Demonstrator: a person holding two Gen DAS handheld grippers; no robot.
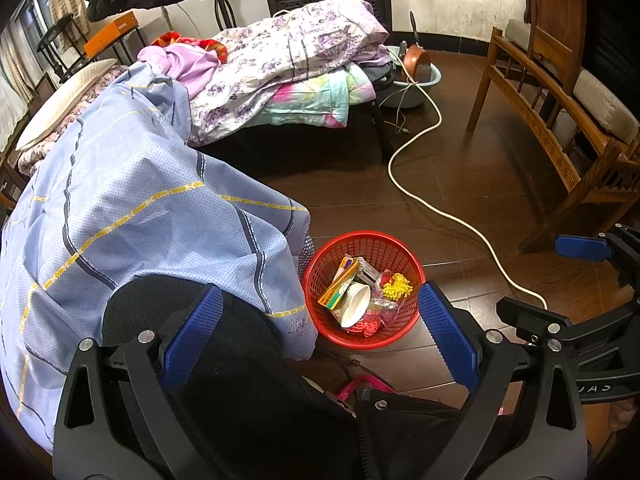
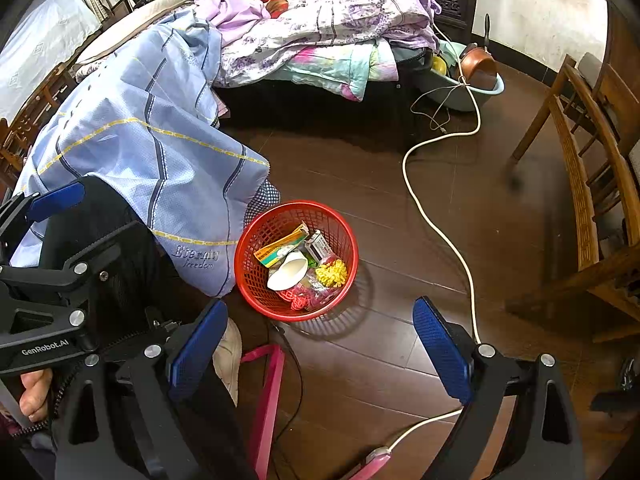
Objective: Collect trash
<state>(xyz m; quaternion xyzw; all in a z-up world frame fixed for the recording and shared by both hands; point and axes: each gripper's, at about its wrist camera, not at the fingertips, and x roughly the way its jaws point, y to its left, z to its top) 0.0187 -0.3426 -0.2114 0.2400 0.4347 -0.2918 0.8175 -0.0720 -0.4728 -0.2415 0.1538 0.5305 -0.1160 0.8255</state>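
A red plastic basket stands on the dark wood floor beside the bed; it also shows in the right wrist view. It holds trash: a white paper cup, a yellow-green carton, a yellow crumpled piece and red and pink wrappers. My left gripper is open and empty, held above and in front of the basket. My right gripper is open and empty, just short of the basket.
A blue quilt hangs off the bed next to the basket. A white cable runs across the floor to a basin. A wooden bench stands at the right. A pink frame lies on the floor close by.
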